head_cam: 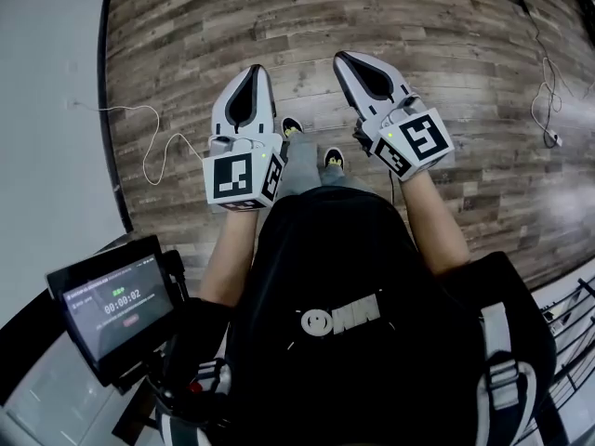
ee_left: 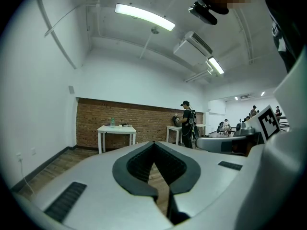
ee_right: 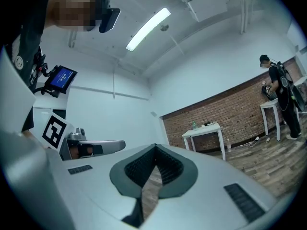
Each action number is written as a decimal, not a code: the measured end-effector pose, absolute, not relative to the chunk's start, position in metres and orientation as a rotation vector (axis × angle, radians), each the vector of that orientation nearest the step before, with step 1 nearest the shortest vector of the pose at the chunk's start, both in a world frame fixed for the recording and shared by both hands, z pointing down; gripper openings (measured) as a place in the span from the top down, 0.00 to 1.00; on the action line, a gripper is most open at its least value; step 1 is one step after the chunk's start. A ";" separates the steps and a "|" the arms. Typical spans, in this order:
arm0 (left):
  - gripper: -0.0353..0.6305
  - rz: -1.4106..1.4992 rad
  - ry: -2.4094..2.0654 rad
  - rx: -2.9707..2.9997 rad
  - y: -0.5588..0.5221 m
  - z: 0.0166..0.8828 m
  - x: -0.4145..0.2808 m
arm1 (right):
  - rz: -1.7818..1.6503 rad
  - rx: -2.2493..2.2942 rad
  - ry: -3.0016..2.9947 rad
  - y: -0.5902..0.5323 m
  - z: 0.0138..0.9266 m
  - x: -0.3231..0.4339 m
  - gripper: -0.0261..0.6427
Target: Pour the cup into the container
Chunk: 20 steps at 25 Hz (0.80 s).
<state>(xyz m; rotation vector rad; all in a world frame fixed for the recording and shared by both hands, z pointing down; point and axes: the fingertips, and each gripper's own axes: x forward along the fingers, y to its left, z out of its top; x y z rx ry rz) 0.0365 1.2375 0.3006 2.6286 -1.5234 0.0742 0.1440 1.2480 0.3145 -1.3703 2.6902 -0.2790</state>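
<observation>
- The left gripper (head_cam: pixel 254 69), a grey-and-white two-jaw tool with a square-marker cube, is held out level over the brown wood-plank floor (head_cam: pixel 446 45).
- Its black ribbed fingers (ee_left: pixel 136 163) are together at the tips, with nothing between them.
- The right gripper (head_cam: pixel 344 58), of the same make, is held level just beside it. The two are apart.
- Its fingers (ee_right: pixel 139 166) are likewise pressed together, with only floor showing through the gap behind the tips.
- A white square counter (ee_left: pixel 116 129) stands well away against the red brick wall (ee_left: pixel 91 123).
- Small items (ee_left: pixel 113 123) sit on top of the counter, one of them greenish. They are too small to tell whether the cup or the container is among them.
- A person in black with a backpack (ee_left: pixel 188 123) stands at a second white counter (ee_left: pixel 173 130) further along that wall.
- A dark tablet screen on a mount (head_cam: pixel 116 309) sits at the wearer's left side.
- A thin white cable (head_cam: pixel 158 147) trails across the floor.
</observation>
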 end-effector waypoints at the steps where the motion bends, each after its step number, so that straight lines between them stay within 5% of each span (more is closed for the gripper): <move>1: 0.95 0.077 -1.517 2.627 1.222 0.304 0.037 | -0.284 -1.374 2.692 1.234 0.317 0.144 0.97; 20: 0.95 0.050 -1.444 2.614 1.037 0.331 -0.037 | -0.289 -1.477 2.719 1.053 0.330 0.071 0.97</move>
